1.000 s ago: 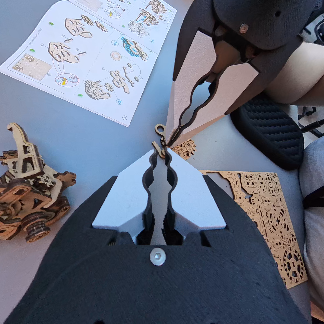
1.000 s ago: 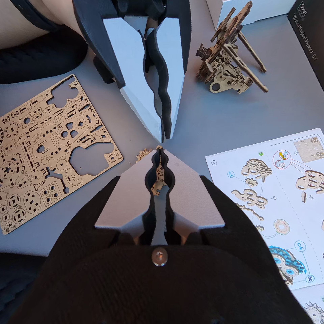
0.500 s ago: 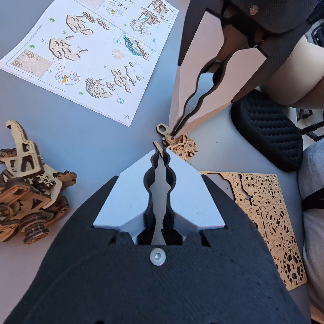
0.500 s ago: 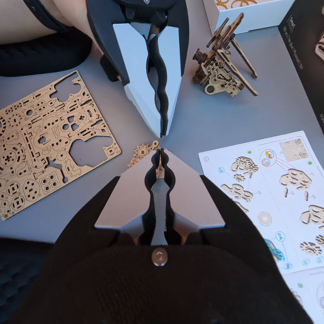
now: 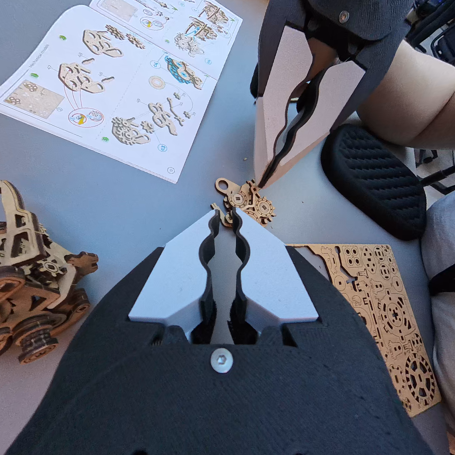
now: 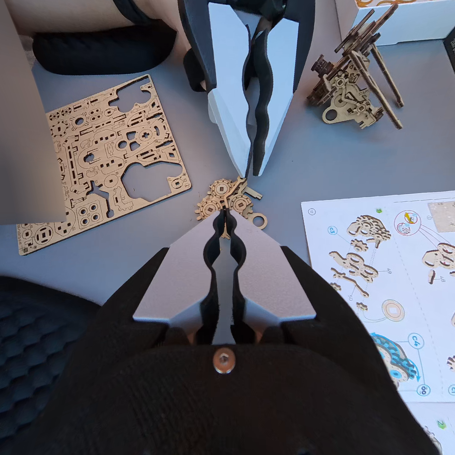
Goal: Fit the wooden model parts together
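gear assembly (image 5: 248, 202) sat on grey table (image 5: 123, 197), hemmed by manual (image 5: 118, 81) and cutout sheet (image 5: 384, 307) | left gripper (image 5: 226, 214) barely parted, tips at its thin strip, grip unclear | right gripper (image 6: 224, 213) pinched that strip | only right view caught the white box (image 6: 394, 27)

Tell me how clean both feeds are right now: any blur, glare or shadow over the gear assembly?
Left wrist view: sharp, wide-angle bending at the edges; the gear assembly is evenly lit, no glare, its near edge hidden behind the left gripper. Right wrist view: equally sharp on the assembly; the right gripper body is dark and underexposed, and a smooth blurred patch covers the left edge.
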Demonstrator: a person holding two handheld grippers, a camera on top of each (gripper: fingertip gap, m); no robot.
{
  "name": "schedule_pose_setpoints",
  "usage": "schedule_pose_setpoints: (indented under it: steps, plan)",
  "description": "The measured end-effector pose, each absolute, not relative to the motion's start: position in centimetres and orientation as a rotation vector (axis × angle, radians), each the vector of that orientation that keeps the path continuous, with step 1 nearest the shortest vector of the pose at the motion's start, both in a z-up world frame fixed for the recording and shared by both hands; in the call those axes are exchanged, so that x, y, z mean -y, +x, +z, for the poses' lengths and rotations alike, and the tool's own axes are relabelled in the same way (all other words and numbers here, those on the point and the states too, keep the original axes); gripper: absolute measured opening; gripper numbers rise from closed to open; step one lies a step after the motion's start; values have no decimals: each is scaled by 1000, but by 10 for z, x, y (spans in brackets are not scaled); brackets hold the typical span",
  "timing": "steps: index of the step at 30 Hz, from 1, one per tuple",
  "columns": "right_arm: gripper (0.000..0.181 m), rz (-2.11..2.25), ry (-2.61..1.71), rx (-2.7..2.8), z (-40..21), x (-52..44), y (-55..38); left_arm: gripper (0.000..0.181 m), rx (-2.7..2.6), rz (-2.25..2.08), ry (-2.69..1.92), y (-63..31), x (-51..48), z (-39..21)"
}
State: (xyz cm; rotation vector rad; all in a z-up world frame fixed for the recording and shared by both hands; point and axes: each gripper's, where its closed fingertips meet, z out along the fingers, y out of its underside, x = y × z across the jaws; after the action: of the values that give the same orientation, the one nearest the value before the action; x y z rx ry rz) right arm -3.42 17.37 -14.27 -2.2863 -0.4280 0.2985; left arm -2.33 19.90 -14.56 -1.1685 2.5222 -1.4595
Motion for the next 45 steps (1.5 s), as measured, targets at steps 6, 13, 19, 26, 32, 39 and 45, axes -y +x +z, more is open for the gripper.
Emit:
schedule_pose_setpoints:
  steps: [6, 13, 19, 26, 32, 39, 45]
  plan:
    - [0, 222, -2314, 467, -146, -174, -32, 5, -2538, -1476, -1186, -25, -198, -146]
    - [0, 192, -2312, 480, -146, -174, -31, 1, -2542, -1525, -1235, -27, -197, -146]
    - [0, 219, -2302, 440, -146, -176, -28, 1, -2538, -1533, -1256, -26, -197, -146]
    - [0, 239, -2308, 430, -147, -175, -28, 1, -2527, -1593, -1394, -26, -197, -147]
    - [0, 246, -2309, 421, -147, -175, -28, 1, -2521, -1609, -1444, -26, -197, -147]
    - [0, 258, -2299, 413, -147, -175, -28, 0, -2507, -1586, -1149, -25, -197, -132]
    - [0, 254, -2305, 428, -147, -175, -28, 0, -2461, -1393, -736, -26, -203, -124]
